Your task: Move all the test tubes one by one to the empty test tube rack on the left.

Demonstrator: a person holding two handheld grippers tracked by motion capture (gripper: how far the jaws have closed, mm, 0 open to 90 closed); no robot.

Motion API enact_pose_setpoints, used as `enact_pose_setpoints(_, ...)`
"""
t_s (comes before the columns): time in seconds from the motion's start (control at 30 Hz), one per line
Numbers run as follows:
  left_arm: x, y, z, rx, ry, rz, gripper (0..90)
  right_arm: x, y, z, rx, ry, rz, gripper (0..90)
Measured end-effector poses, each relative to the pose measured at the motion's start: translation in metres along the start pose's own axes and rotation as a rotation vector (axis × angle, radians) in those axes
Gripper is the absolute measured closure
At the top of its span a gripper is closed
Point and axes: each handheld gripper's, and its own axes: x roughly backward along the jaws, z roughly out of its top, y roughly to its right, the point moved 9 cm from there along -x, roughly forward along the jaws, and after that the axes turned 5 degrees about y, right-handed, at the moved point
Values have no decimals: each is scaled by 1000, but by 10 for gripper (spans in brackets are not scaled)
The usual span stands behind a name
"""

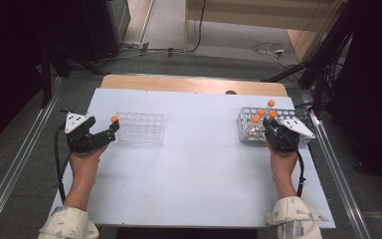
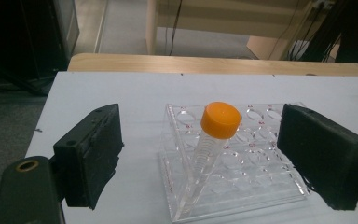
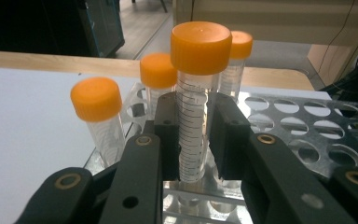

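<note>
Tube [image 3: 193,100] clamped in right gripper [image 3: 193,140]; left gripper [image 2: 200,158] wide open, holding nothing

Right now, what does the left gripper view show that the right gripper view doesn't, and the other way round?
Left gripper view: the clear rack with one orange-capped tube leaning in it, the left gripper open around it, its fingers apart and not touching the tube.

Right gripper view: the metal rack holding three capped tubes, the nearest at left, and the right gripper shut on a fourth tube, upright above the rack.

Both: the white table, its wooden far edge, and orange-capped tubes standing in racks.
</note>
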Motion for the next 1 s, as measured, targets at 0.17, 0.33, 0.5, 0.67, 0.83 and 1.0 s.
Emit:
enact_pose_setpoints(0.17,0,-1,-1,-11,-11,5,151,4,1,10,-20,23,7,719)
enact_pose_setpoints(0.33,0,1,-1,-14,-6,-2,151,11,0,20,-19,48,13,719)
enact_pose_setpoints(0.5,1,4,2,-14,-1,-6,150,21,-3,24,-6,41,18,719)
enact_pose_setpoints(0.67,2,11,5,-25,9,-24,150,36,-4,26,9,45,33,719)
enact_pose_setpoints(0.83,3,25,7,-30,4,-64,151,50,-16,22,28,33,68,720)
enact_pose_setpoints(1.0,3,48,8,-53,-1,-121,150,57,-33,21,34,27,118,720)
